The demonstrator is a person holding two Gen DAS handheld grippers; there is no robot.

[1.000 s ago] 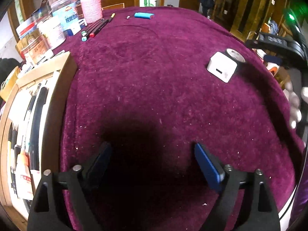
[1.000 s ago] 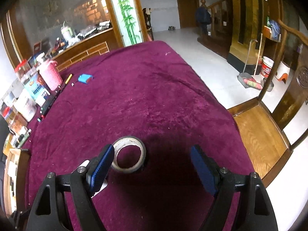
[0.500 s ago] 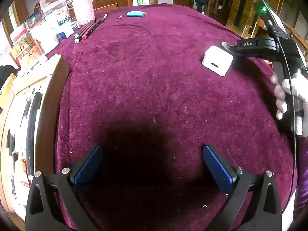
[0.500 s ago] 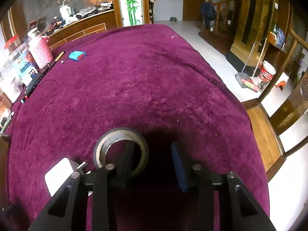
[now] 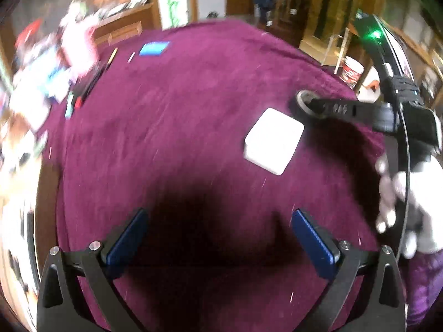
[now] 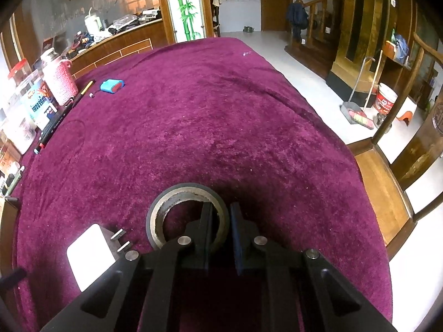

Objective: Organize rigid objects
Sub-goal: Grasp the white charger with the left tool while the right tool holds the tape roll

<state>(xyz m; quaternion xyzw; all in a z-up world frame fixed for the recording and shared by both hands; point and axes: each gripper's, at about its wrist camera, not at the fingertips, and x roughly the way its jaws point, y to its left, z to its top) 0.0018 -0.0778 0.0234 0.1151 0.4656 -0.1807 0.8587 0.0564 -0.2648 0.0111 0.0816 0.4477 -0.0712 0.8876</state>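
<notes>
Left wrist view: the left claw point(image 5: 218, 238) hangs wide open over bare purple cloth on the desk point(image 5: 180, 116), nothing between its blue pads. Ahead and to the right lies a white power adapter point(image 5: 272, 140), a flat rounded square block. Just beyond it sits the tape roll point(image 5: 302, 100), a grey ring with a dark outer band, and the right claw's black arm reaches over it from the right, held by a white-gloved hand point(image 5: 407, 207). Against a second ago, the adapter sits larger and closer to centre, the whole picture is smeared with motion, and the wooden tray that filled the left edge is now only a blurred sliver.

Right wrist view: the tape roll point(image 6: 166, 207) lies flat on the cloth, right at the claw tips, pale cardboard core inside, dark tape outside. The right claw point(image 6: 221, 221) is clamped on the roll's right-hand wall, one finger inside the ring, one outside. Its jaws have just been closing: a second ago they stood wide with the roll near the left finger. The white adapter point(image 6: 90, 251) lies just left of the roll, its two metal prongs pointing toward it. Far off near the left edge rest a blue case point(image 6: 111, 86) and a row of markers point(image 6: 56, 120).
</notes>
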